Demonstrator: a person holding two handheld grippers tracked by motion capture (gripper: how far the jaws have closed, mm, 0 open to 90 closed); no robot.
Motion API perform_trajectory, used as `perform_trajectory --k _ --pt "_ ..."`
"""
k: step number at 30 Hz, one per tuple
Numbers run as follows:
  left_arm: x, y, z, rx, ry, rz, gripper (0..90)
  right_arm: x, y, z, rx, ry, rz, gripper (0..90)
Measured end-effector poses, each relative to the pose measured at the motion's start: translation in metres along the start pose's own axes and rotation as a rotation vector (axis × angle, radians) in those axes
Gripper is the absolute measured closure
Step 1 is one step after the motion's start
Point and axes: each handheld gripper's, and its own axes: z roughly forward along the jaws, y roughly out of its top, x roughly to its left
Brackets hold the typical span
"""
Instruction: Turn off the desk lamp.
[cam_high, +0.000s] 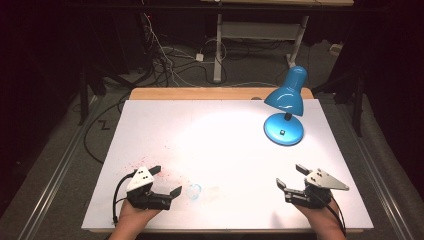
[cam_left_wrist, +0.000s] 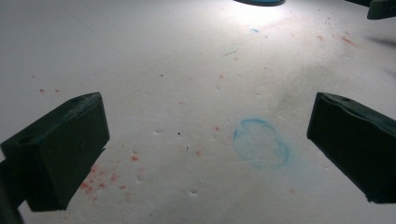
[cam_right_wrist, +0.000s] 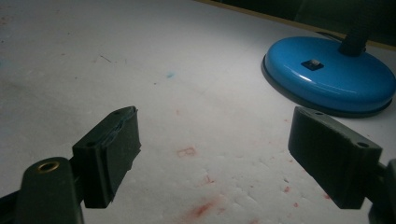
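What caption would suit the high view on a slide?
Two open grippers, left gripper and right gripper, rest near the white board's front edge; a lit blue desk lamp stands far right.

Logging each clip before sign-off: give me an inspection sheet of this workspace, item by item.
Surface: white sheet over a wooden table, lit brightly in the middle; red specks and a faint blue ring mark near the front.
Job's things: blue desk lamp, upright at the far right, shade tilted down, round base with a small switch.
Clutter: nothing seen besides the stains.
Grippers: left gripper and right gripper both open, holding nothing, low over the front edge; each held in a hand.
Cables: black cable trailing from the left gripper.
Surroundings: dark room, tangled floor cables, white desk legs behind.
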Motion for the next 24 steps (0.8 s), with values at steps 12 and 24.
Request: perform_trajectory --k 12,24 --pt "0.0013 0.0003 0.0 -0.004 0.001 0.0 0.0 -0.0026 -0.0005 -0.0036 0.0 0.007 0.034 34.0" --pt "0.0015 0.0004 -0.0003 -0.007 -0.001 0.002 0.0 -0.0029 -0.001 -0.0045 0.01 0.013 0.047 57.3"
